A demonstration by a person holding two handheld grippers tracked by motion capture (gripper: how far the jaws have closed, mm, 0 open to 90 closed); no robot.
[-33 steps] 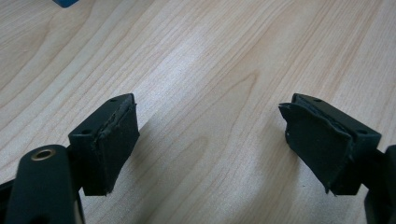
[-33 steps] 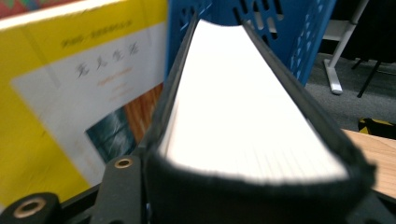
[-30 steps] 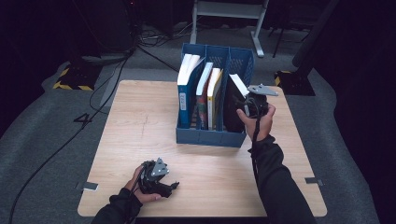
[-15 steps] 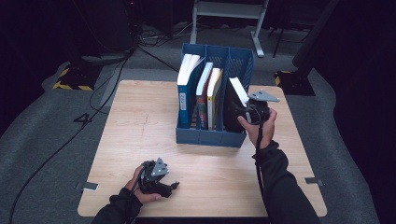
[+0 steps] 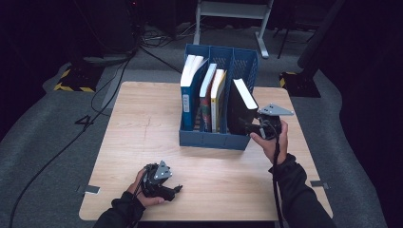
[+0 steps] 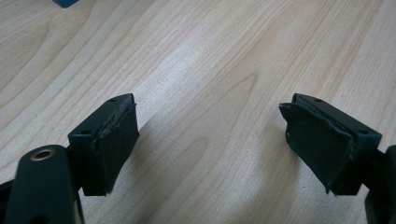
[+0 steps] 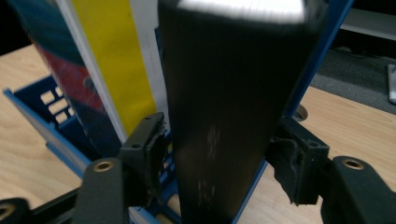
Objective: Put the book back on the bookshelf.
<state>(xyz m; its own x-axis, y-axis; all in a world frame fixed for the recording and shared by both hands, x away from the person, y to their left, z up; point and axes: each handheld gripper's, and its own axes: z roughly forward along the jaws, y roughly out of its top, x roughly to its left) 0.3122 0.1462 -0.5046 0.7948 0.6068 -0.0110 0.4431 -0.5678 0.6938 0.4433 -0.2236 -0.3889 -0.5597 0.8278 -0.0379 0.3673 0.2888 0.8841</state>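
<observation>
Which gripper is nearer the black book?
Right. The right gripper has the black book between its jaws, which have just been opening, at the file rack's right end. The left gripper rests open near the table's front edge.

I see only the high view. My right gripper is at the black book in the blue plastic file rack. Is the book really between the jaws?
Observer: Yes. In the right gripper view the black hardcover book stands between the jaws of the right gripper, which have just been opening. I cannot tell whether the pads touch it.
Operator: And the left gripper?
Observer: The left gripper is open, with only the light wooden table between its jaws.
Operator: Are the right pads in good state?
Observer: One pad looks frayed at its edge.
</observation>
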